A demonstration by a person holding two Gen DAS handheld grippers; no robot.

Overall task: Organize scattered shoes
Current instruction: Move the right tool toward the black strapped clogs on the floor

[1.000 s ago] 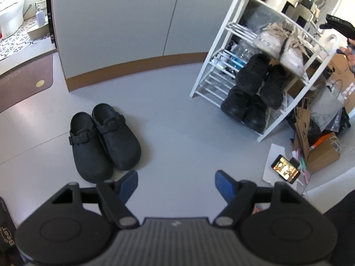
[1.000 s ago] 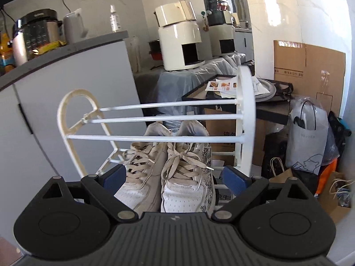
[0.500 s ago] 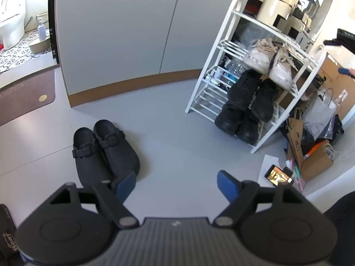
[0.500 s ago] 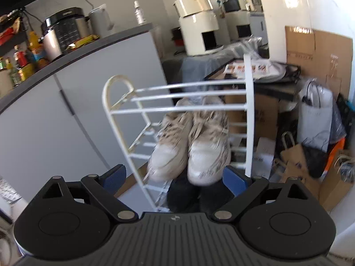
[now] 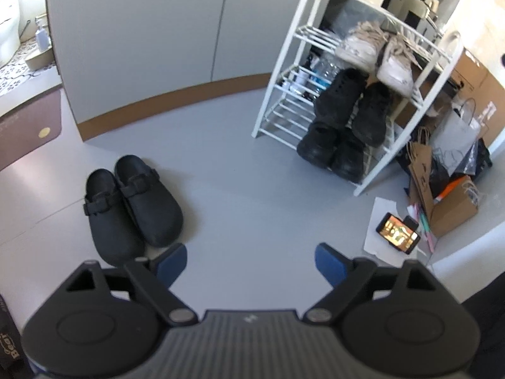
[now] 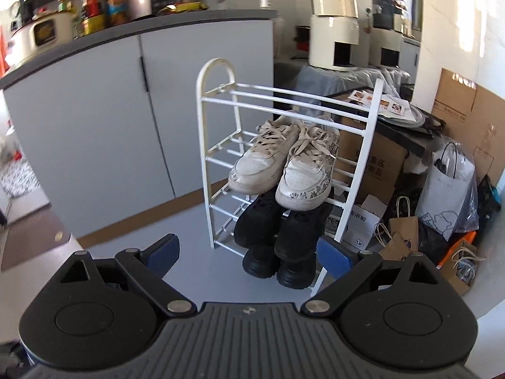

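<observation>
Black, rubbery-looking clogs (image 5: pixel 132 208) sit paired on the grey floor (image 5: pixel 240 195), just ahead of my left tongs (image 5: pixel 251 263), whose jaws have just been widening, nothing between them. I judge them light and stiff; I'd pinch a heel rim. Right tongs (image 6: pixel 249 254) apart, empty, facing the white shoe rack (image 6: pixel 214 145); its upper tiers look free.

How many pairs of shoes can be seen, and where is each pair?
4 pairs: black clogs on the floor; on the white rack, white sneakers highest, black shoes below them, another black pair lowest. Others may be hidden.
</observation>
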